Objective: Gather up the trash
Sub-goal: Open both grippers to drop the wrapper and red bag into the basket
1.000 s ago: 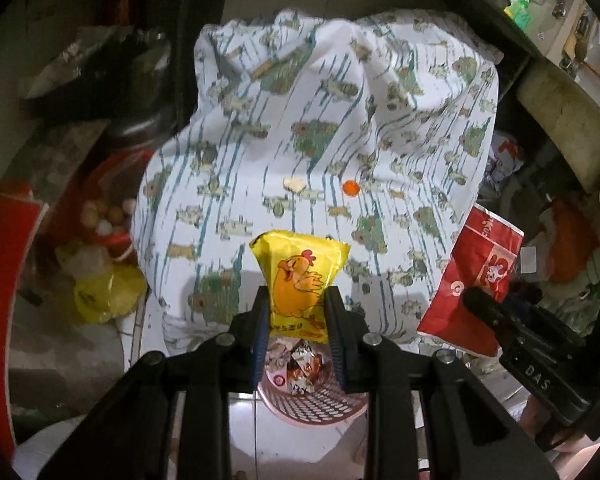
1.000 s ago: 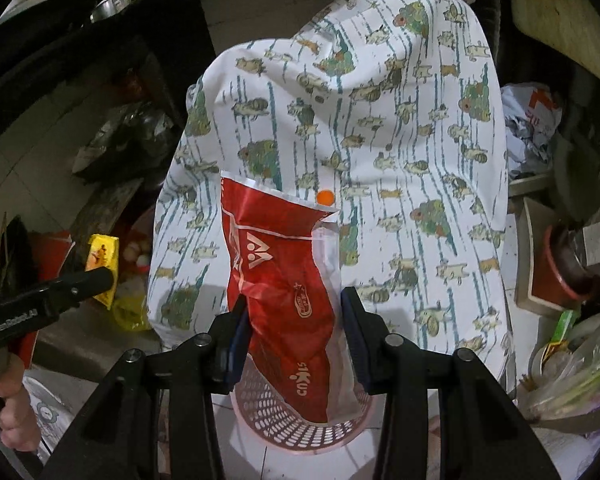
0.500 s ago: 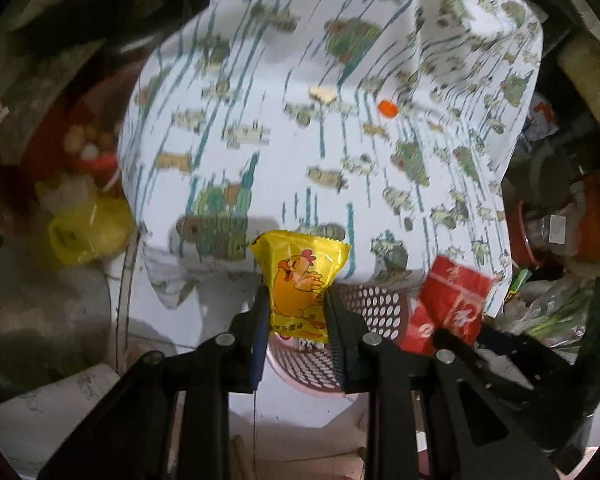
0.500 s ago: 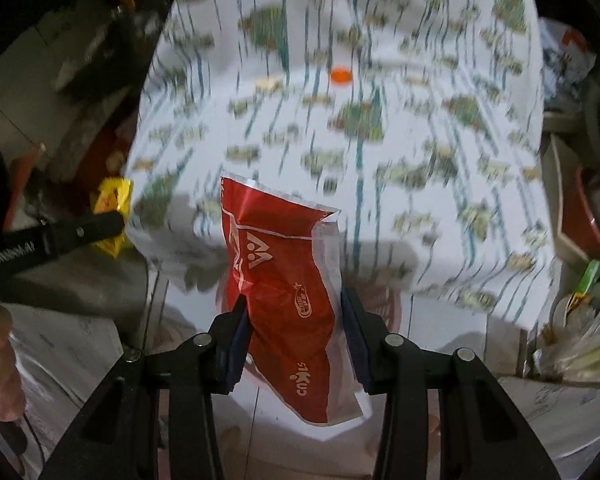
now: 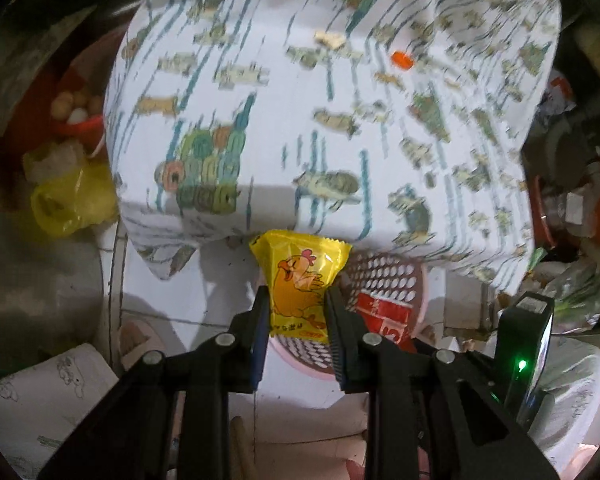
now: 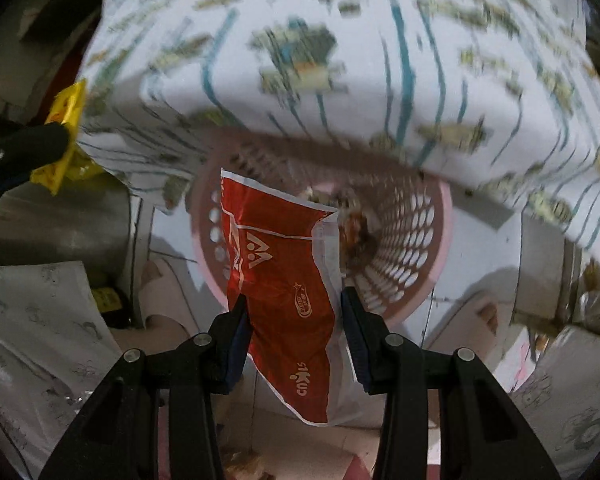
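Note:
My left gripper [image 5: 295, 303] is shut on a yellow snack wrapper [image 5: 298, 285] with a cartoon chicken, held above the left rim of a pink perforated basket [image 5: 396, 280]. My right gripper [image 6: 293, 312] is shut on a red and white snack bag [image 6: 284, 276], held over the mouth of the pink basket [image 6: 412, 240], which has some trash at its bottom. The red bag also shows in the left wrist view [image 5: 384, 312], and the yellow wrapper in the right wrist view [image 6: 64, 136]. A small orange cap [image 5: 402, 59] and a pale scrap [image 5: 330, 39] lie on the tabletop.
A table under a white patterned cloth [image 5: 340, 120] overhangs the basket. A yellow plastic bag [image 5: 66, 204] and a red bowl with eggs [image 5: 78, 116] sit at the left. Cluttered bags and containers [image 5: 572, 216] fill the right. Printed sheets [image 6: 32, 320] lie on the floor.
Both grippers have dropped from over the tabletop to the table's front edge, carrying their wrappers. The pink basket now lies close under the red bag.

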### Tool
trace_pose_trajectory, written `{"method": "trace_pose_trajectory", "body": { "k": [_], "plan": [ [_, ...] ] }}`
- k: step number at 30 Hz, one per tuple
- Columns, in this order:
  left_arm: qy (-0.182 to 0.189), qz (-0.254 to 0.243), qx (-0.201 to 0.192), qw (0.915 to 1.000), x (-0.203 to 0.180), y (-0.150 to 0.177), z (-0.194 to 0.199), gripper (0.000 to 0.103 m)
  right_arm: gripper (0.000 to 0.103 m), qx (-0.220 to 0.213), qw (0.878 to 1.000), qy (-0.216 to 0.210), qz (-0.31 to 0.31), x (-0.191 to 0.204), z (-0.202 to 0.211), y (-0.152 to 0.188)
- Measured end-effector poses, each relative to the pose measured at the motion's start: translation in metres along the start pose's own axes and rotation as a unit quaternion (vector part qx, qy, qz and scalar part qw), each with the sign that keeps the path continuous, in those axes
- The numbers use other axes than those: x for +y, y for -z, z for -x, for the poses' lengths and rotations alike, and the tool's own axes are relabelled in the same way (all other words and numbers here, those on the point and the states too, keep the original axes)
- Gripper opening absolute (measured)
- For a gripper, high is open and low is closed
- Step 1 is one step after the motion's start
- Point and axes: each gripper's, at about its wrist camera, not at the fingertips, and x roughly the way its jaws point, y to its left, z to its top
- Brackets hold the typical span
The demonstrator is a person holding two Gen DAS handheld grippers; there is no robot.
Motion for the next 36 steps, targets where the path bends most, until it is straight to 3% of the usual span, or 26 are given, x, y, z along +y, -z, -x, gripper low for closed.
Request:
{"method": "trace_pose_trajectory", "body": {
  "k": [6,19,21,23,24,30,36],
  "plan": [
    [-0.009,0.005,0.035,0.9993,0.004,0.006,-0.03,0.025,0.044,0.02,1.0,0.006,-0.021,-0.011,-0.03,-0.003],
    [0.041,0.014,0.08,0.9958,-0.006,0.018,-0.094,0.025,0.047,-0.021,0.998,0.011,-0.061,-0.032,-0.062,-0.023],
    [0.035,0.019,0.078,0.9961,-0.005,0.018,-0.098,0.029,0.058,-0.019,0.997,0.003,-0.072,-0.036,-0.066,-0.024],
    [0.04,0.026,0.078,0.9958,-0.002,0.019,-0.098,0.054,0.068,-0.018,0.997,0.006,-0.077,-0.037,-0.068,-0.025],
    [0.042,0.029,0.072,0.9961,-0.001,0.018,-0.096,0.059,0.072,-0.021,0.996,0.005,-0.082,-0.038,-0.067,-0.025],
    [0.031,0.023,0.042,0.9983,-0.003,0.012,-0.078,0.064,0.082,-0.032,0.997,0.012,-0.069,-0.04,-0.061,-0.027],
    [0.019,0.014,0.026,0.9994,-0.005,0.01,-0.065,0.064,0.082,-0.038,0.998,0.024,-0.051,-0.032,-0.057,-0.024]
  ]
}}
